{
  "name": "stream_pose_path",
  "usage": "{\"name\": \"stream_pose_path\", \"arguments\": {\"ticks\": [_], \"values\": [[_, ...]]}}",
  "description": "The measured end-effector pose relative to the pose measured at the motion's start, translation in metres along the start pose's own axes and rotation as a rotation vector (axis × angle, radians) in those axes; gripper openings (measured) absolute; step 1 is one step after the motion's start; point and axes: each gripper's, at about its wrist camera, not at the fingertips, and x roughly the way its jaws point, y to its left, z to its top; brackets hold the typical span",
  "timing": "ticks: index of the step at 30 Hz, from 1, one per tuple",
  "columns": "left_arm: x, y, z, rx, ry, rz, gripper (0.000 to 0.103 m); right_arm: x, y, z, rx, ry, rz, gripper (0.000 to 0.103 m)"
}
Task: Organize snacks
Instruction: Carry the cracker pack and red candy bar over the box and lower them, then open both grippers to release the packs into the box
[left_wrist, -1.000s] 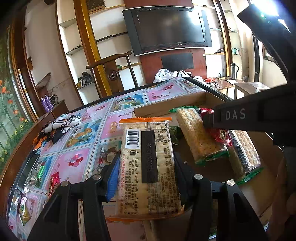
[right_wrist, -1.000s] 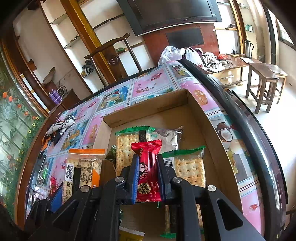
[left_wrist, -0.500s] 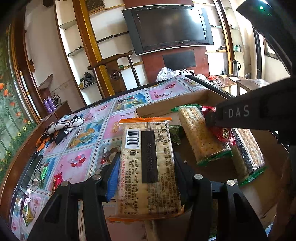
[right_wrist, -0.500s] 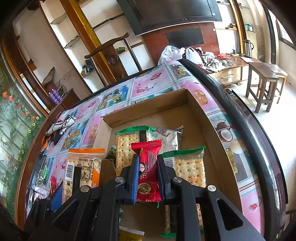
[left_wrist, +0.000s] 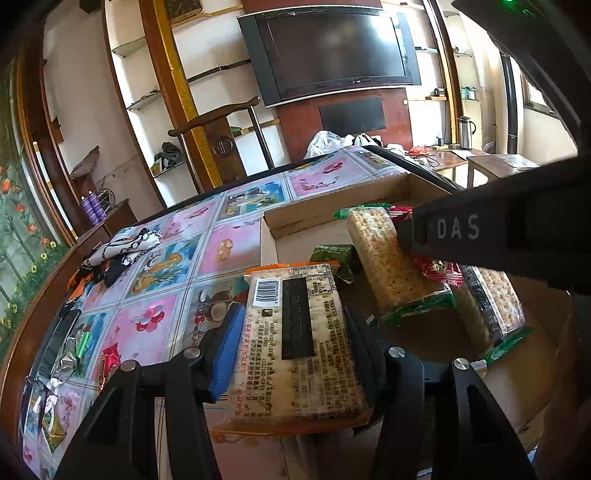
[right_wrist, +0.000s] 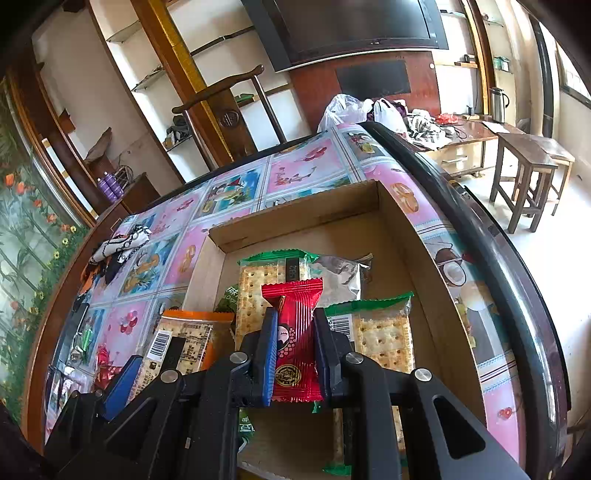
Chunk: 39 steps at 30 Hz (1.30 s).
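Observation:
My left gripper (left_wrist: 291, 325) is shut on an orange-edged cracker pack (left_wrist: 295, 343), held over the near left corner of the cardboard box (left_wrist: 332, 210). The pack also shows in the right wrist view (right_wrist: 184, 339). My right gripper (right_wrist: 295, 332) is shut on a red snack packet (right_wrist: 295, 332), held above the box (right_wrist: 295, 221) over its contents. In the box lie green-edged cracker packs (right_wrist: 258, 291) (right_wrist: 380, 332), a silver packet (right_wrist: 340, 273) and a small green packet (left_wrist: 332, 254). The right gripper's body (left_wrist: 498, 236) crosses the left wrist view.
The box sits on a round table with a flowered cloth (left_wrist: 155, 317). Loose snack packets (left_wrist: 74, 354) lie at the table's left edge, near a patterned cloth bundle (left_wrist: 122, 247). A wooden chair (left_wrist: 221, 144) stands behind; stools (right_wrist: 528, 170) are at the right.
Both grippers keep hold of their packs. The left gripper's view has shifted slightly; the right gripper has hardly moved.

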Motion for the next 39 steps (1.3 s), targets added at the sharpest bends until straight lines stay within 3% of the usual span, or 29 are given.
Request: {"name": "stream_pose_path", "arguments": {"ticks": [17,26,29,32,35,39], "values": [[0.001,-0.002,0.000,0.001,-0.006,0.000,0.053,0.001,0.002,-0.001,-0.003,-0.002,-0.001,0.021],[-0.002,-0.002,-0.001,0.002,-0.022,0.006,0.059,-0.004,0.001,0.000,0.005,-0.013,0.005,0.021],[-0.002,-0.002,0.000,0.001,-0.028,0.008,0.066,-0.007,0.001,0.001,0.007,-0.020,0.006,0.021],[-0.004,-0.001,0.001,-0.001,-0.037,0.014,0.068,-0.011,0.001,0.003,0.011,-0.031,0.007,0.027],[-0.005,0.000,0.002,-0.001,-0.042,0.022,0.070,-0.016,0.002,0.004,0.014,-0.054,0.004,0.046],[-0.006,0.002,0.002,-0.007,-0.046,0.029,0.072,-0.021,0.002,0.005,0.017,-0.076,0.010,0.048]]}}
